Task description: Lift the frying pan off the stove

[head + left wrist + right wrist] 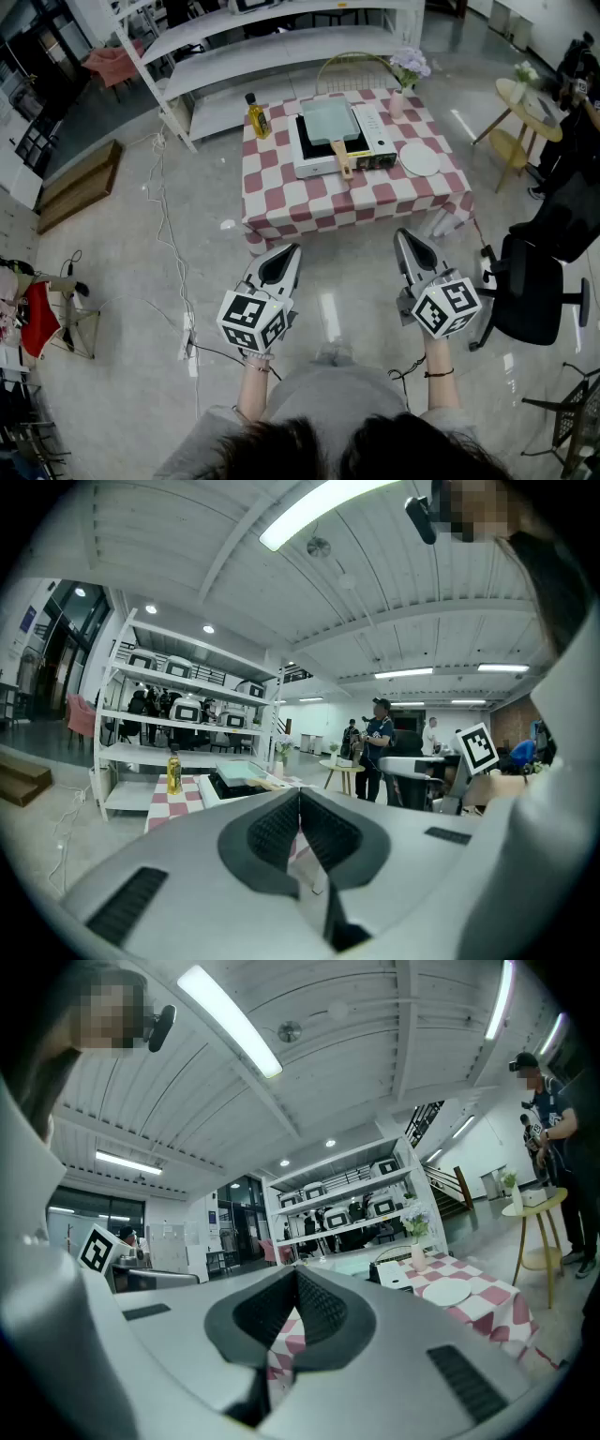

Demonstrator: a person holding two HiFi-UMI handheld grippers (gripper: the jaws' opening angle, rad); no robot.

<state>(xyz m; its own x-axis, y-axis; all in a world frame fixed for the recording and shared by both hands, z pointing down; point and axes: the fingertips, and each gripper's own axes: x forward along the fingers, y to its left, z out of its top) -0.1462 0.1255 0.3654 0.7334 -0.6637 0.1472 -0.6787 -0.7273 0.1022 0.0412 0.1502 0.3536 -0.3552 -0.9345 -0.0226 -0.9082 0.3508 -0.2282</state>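
The left gripper (284, 255) and right gripper (407, 238), both closed and empty, aim at twelve o'clock toward the frying pan (330, 120), which sits on the stove (377, 142), well apart, probably awaiting approach.

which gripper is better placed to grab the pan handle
Right, narrowly. The pan handle angles slightly toward the right gripper, which sits a bit nearer than the left gripper. Both are shut and short of the table.

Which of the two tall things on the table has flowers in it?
The vase right of the stove holds pale purple flowers. The other, the yellow bottle left of the stove, has only a dark cap.
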